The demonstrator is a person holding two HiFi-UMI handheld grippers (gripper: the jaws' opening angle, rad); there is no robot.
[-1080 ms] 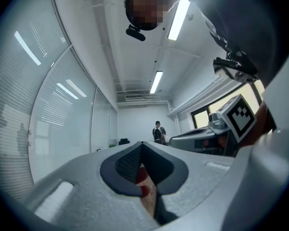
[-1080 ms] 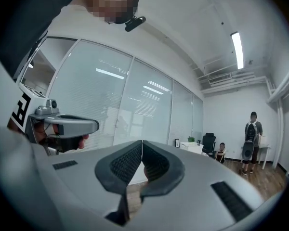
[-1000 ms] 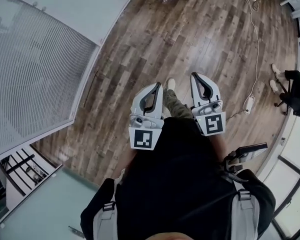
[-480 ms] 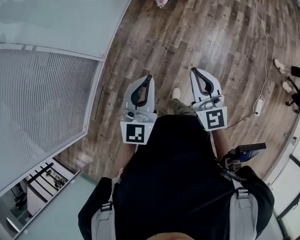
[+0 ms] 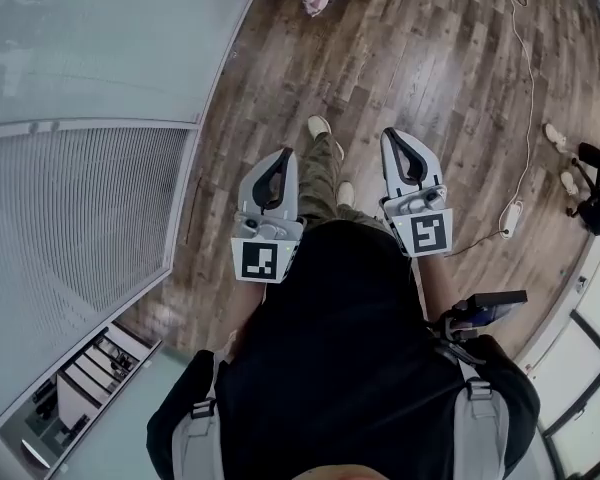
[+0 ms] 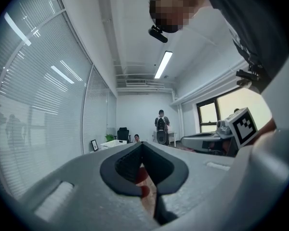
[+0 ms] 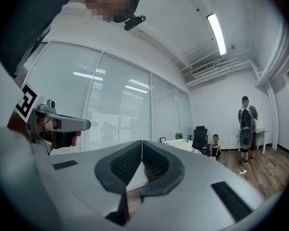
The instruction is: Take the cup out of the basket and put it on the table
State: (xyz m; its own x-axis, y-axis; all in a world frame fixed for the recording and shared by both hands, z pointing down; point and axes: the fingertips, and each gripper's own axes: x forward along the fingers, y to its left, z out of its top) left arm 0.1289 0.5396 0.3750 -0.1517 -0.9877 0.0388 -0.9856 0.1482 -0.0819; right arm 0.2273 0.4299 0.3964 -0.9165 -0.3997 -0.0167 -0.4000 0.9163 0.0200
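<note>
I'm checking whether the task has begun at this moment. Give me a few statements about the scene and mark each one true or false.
1. The left tongs and the right tongs are both shut with nothing between them. True.
2. The right tongs hold a cup. False: they are empty, and no cup shows in any view.
3. The floor under the person is wooden boards. True.
4. A basket stands on the floor at the person's feet. False: no basket is in view.
5. A white cable runs across the floor on the person's right. True.
</note>
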